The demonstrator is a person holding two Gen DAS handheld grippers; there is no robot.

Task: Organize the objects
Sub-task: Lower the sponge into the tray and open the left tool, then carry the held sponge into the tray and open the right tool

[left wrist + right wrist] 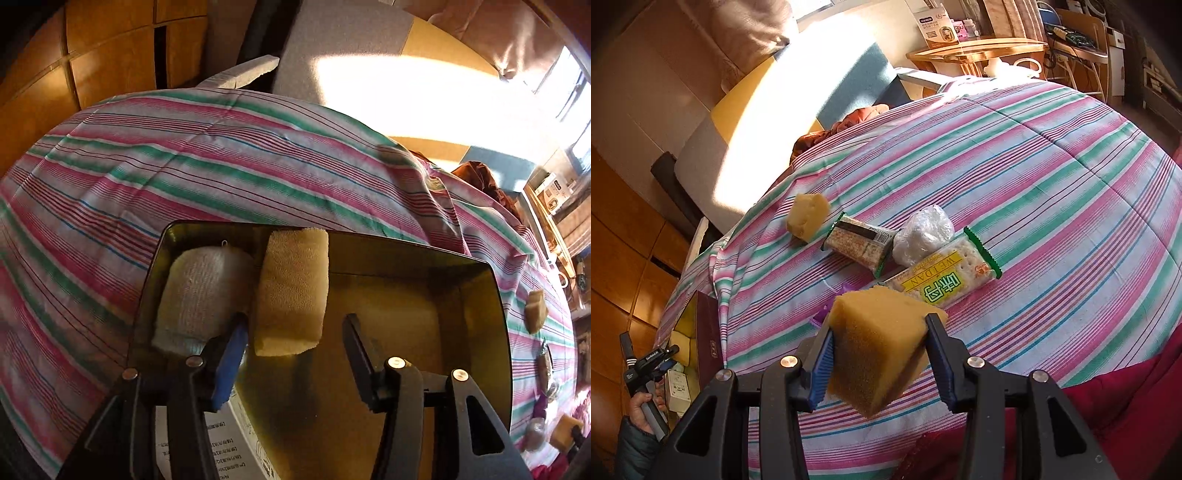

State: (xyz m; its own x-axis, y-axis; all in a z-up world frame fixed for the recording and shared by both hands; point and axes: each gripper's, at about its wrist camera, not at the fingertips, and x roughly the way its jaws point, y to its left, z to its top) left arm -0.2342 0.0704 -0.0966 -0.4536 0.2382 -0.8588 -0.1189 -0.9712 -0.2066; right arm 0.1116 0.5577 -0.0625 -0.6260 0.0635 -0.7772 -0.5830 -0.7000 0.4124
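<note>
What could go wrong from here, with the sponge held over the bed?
The right gripper holds the sponge block tilted and squeezed; it may spring out on release. Underneath lie the cracker packet and other loose items, which a drop could knock. The open left gripper sits in the tin by the yellow towel roll and might snag it.

My left wrist camera looks down along my left tongs [295, 332] from close above the metal tin [495, 295], which fills the lower half of its frame, striped bedspread [221, 166] beyond. My right wrist camera looks forward along my right tongs [879, 339] across the same bedspread [1052, 184]. Both views share the tin [705, 332], lower left in the right view, and the small sponge piece [536, 310] [808, 217].
</note>
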